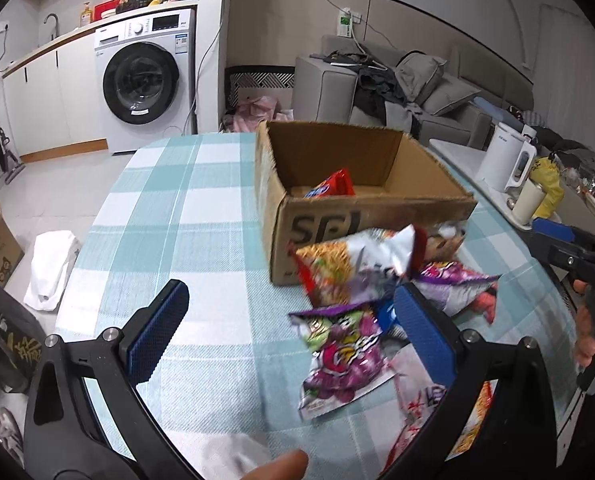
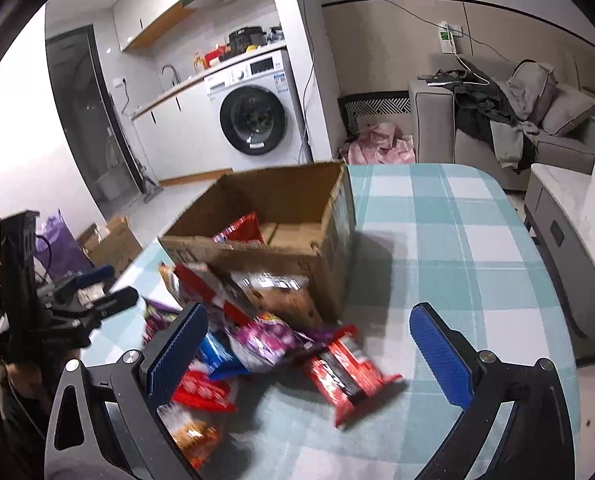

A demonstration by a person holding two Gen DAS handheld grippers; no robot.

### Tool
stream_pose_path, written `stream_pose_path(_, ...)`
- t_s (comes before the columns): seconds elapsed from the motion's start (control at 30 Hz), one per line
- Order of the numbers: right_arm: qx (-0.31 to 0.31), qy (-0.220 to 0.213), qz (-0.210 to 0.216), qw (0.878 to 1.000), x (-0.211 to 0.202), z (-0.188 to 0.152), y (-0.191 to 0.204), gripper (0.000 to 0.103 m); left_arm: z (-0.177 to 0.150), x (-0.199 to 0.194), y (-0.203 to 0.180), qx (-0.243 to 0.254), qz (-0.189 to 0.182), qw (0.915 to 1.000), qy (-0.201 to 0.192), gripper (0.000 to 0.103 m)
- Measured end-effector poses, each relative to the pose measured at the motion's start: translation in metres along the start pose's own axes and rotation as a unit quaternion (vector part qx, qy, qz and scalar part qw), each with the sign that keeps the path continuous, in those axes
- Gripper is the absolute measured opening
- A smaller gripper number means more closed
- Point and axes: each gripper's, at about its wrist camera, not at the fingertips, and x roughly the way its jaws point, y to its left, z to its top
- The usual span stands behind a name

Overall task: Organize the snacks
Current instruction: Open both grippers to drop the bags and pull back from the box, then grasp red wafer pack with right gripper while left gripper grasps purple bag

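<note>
Cardboard box ahead of both hand-held grippers, left and right, each spread wide, empty; snack packets piled between on checked desk.

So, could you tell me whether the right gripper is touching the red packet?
Apart: in the right wrist view, the right gripper stands open above the red packet, neither pad on it.

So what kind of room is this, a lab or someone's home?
Most likely a small lived-in flat: a washing machine sits under a kitchen counter, a grey sofa is piled with clothes, and a checked tablecloth covers the table.
</note>
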Motion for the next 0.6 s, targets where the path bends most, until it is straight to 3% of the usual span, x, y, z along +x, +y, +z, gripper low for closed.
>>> stream_pose_path(0.4,-0.038,0.044,-0.028,0.998,0.008,-0.014,-0.018,0.103,-0.017,0.022,-0.006,0.016,-0.006,0.9989,0.043,0.102)
stream_pose_path(0.6,-0.024,0.072,-0.044,0.996,0.019,-0.022,-0.038,0.103,-0.024,0.038,-0.006,0.014,-0.011,0.9978,0.064,0.102)
